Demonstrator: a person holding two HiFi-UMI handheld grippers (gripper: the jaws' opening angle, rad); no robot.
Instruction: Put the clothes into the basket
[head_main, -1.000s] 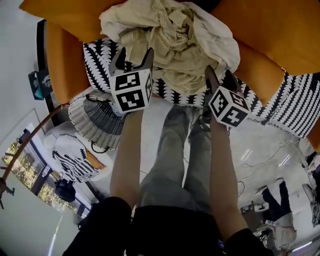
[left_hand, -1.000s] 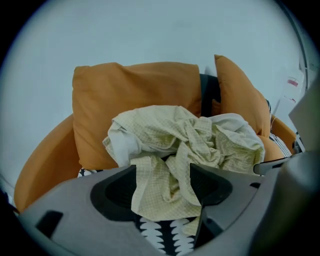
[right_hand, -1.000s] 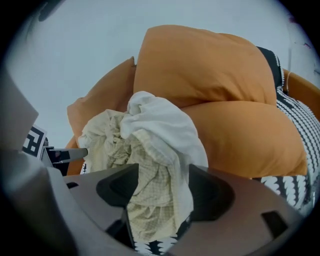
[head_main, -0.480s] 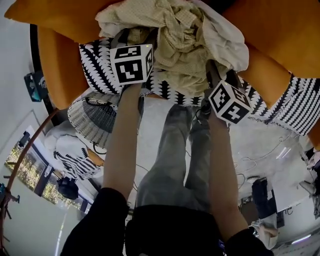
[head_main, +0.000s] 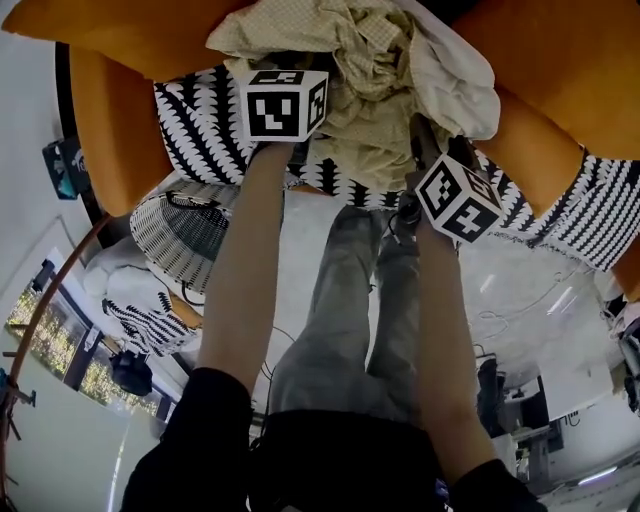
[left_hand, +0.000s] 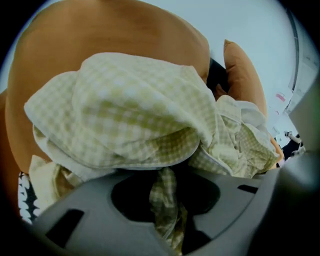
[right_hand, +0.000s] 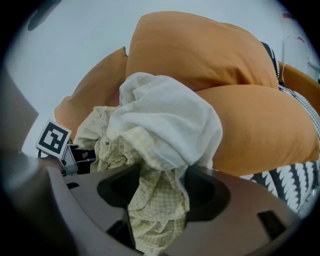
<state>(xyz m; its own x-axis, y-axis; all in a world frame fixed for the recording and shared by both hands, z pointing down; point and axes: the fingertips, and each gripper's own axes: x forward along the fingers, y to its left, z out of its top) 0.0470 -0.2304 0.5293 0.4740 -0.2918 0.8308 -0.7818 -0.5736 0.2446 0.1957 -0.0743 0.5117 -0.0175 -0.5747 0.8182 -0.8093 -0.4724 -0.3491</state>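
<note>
On the orange sofa (head_main: 125, 130), your left gripper (head_main: 285, 72) has just been closing its jaws on what looks like a pinched fold of the clothes (head_main: 365, 70) while your right gripper (head_main: 438, 150) clamps the same heap, which next needs lifting clear and across to the basket (head_main: 175, 235) at your left.

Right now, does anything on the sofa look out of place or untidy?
Yes. A crumpled heap of yellow checked clothes and a white cloth lies bunched on the orange sofa, over its black-and-white cover. The woven basket sits apart, beside the sofa.
</note>
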